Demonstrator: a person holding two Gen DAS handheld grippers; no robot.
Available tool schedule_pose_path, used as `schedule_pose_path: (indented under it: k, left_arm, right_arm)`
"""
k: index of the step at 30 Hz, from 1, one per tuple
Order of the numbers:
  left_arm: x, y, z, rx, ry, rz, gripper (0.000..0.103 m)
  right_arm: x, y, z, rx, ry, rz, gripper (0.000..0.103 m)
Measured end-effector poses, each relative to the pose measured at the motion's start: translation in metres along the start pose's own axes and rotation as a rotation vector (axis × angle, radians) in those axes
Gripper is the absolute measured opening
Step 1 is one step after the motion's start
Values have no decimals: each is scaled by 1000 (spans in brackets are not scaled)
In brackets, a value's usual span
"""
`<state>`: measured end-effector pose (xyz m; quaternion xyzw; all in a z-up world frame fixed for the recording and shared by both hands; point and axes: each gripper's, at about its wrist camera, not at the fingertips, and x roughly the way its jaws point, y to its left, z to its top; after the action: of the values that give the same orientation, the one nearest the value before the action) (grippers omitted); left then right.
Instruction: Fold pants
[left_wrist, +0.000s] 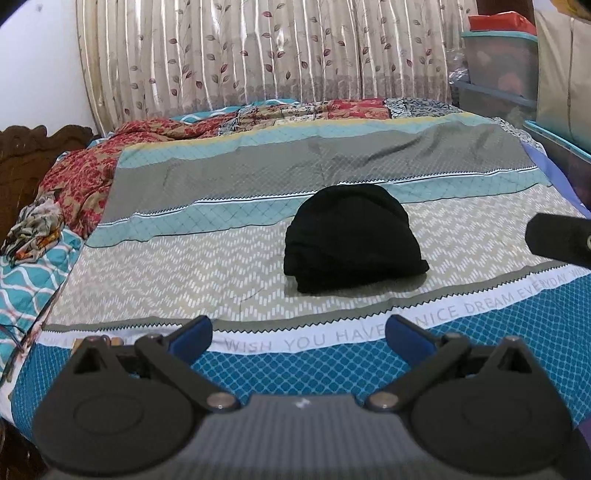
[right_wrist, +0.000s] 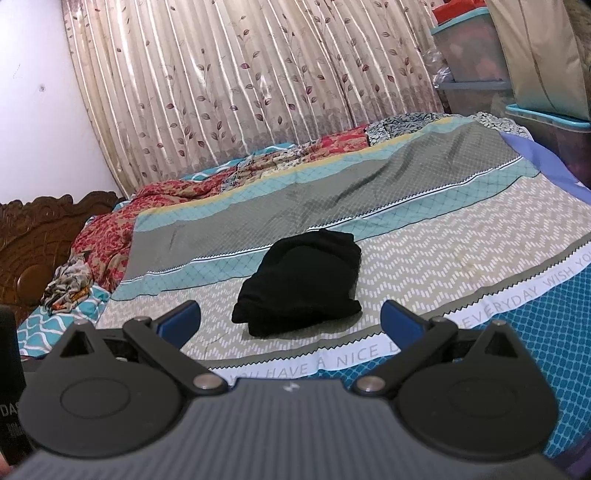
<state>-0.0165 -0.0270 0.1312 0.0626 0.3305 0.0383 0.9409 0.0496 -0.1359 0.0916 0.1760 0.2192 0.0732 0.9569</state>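
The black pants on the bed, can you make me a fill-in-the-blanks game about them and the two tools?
1. The pants lie in a folded bundle, and their colour is ____.
2. The left tool has its blue fingers spread ____, holding nothing.
3. The right tool is ____ of any cloth.
4. Behind the bed sheet hangs a curtain printed with ____.

Missing words: black; open; empty; leaves
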Motion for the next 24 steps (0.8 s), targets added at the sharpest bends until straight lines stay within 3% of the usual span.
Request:
schedule_pose_path:
  k: [15, 19, 24]
  left_arm:
    - [-4, -7, 1, 31, -6, 9, 103]
    - [-5, -11, 0, 38, 6, -52, 103]
    - [-6, -7, 2, 0, 51, -204, 103]
  right_arm:
    - [-2, 0, 0, -3, -2, 2, 103]
    - [-3, -1, 0, 0, -6, 3, 103]
    - [-4, -4, 1, 12, -18, 0, 103]
